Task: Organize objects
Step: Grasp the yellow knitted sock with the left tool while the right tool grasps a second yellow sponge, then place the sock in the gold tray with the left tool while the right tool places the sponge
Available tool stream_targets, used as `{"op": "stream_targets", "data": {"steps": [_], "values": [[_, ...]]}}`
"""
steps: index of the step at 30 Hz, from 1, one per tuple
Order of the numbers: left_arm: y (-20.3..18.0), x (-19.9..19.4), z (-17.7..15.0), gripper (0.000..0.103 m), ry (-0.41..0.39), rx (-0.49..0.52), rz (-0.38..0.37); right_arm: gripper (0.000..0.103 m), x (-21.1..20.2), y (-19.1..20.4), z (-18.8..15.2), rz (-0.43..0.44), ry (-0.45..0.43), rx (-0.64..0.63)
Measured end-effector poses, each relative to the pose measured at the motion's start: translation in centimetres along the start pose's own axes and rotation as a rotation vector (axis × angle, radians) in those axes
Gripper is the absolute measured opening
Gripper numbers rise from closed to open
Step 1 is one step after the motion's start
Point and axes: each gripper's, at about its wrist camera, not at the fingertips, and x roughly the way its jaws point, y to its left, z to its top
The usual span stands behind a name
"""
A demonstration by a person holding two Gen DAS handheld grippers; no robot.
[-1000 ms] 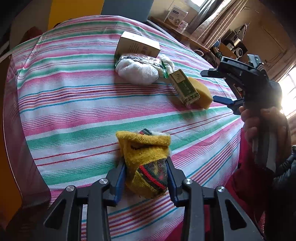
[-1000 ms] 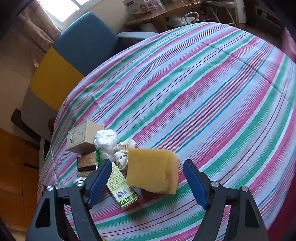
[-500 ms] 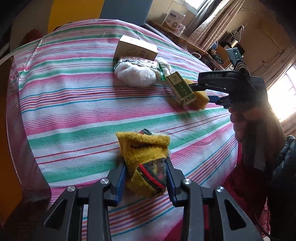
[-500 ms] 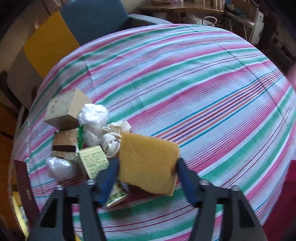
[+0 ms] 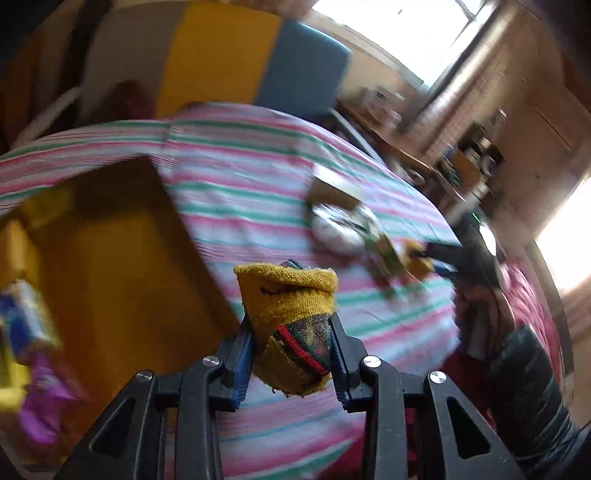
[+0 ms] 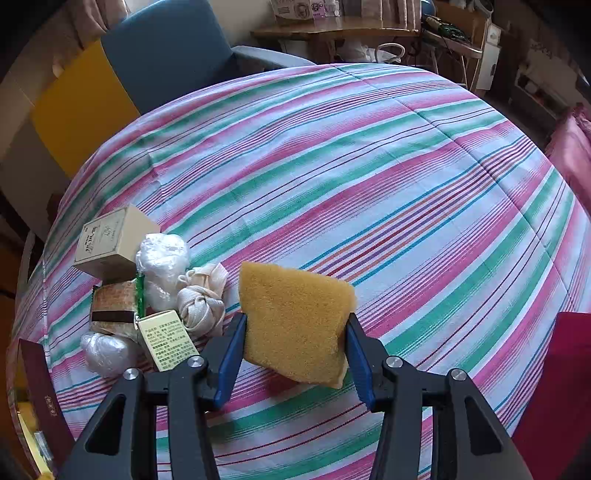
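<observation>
My left gripper (image 5: 291, 354) is shut on a rolled yellow sock with red and green stripes (image 5: 288, 317), held up off the striped tablecloth (image 5: 251, 192). My right gripper (image 6: 293, 350) is shut on a yellow sponge (image 6: 295, 317), held tilted just above the cloth; it also shows blurred in the left wrist view (image 5: 443, 254). A pile lies left of the sponge: a beige box (image 6: 107, 240), a white plastic bundle (image 6: 162, 266), a knotted cream cloth (image 6: 203, 299), a green-and-cream carton (image 6: 166, 336), a brown packet (image 6: 112, 310) and a silvery wrapped lump (image 6: 105, 350).
The table's left edge drops to an orange floor or box (image 5: 110, 277) with blurred colourful packets (image 5: 26, 332). A blue and yellow chair (image 6: 155, 55) stands behind the table. A dark red booklet (image 6: 40, 387) lies at the left edge. A wooden desk (image 6: 332, 33) stands at the back.
My left gripper lifted the sock and swung left toward the table edge; its view is blurred. My right gripper closed on the sponge and raised it slightly.
</observation>
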Motion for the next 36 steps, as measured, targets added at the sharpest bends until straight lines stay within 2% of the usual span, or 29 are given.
{"op": "stream_targets", "data": {"steps": [4,9,17,18,19,23,25,27,31,33,36], "values": [[7.4,-1.7,2.9,0.036,-0.05,-0.13,0.142,0.052,-0.6,0.4,-0.2,0.022,-0.016,-0.02],[15.2,-0.5,5.6,0.036,-0.037,-0.278,0.258,0.052,-0.6,1.4,-0.1,0.044,-0.034,-0.047],[19.8,4.3,7.5,0.036,0.041,-0.334,0.366,0.053,-0.7,1.5,-0.2,0.059,-0.038,-0.059],[20.4,4.8,7.6,0.037,0.051,-0.345,0.398,0.053,-0.7,1.6,-0.2,0.058,-0.038,-0.061],[21.0,4.5,7.4,0.038,0.046,-0.358,0.41,0.053,-0.6,1.6,-0.2,0.059,-0.037,-0.063],[22.5,4.0,7.8,0.051,0.019,-0.393,0.435,0.053,-0.6,1.8,-0.2,0.061,-0.035,-0.07],[22.7,3.3,7.8,0.056,0.007,-0.394,0.4,0.053,-0.6,1.9,-0.2,0.06,-0.037,-0.072],[22.5,2.7,7.8,0.069,-0.003,-0.372,0.377,0.053,-0.7,1.8,-0.2,0.062,-0.038,-0.068],[21.7,0.9,7.5,0.069,-0.015,-0.346,0.351,0.053,-0.8,1.6,-0.1,0.06,-0.044,-0.056],[20.8,-1.3,6.7,0.069,-0.066,-0.325,0.329,0.053,-1.1,1.4,-0.1,0.063,-0.06,-0.046],[18.7,-4.2,4.8,0.069,-0.118,-0.27,0.34,0.053,-2.2,1.4,0.0,0.094,-0.106,-0.043]]}}
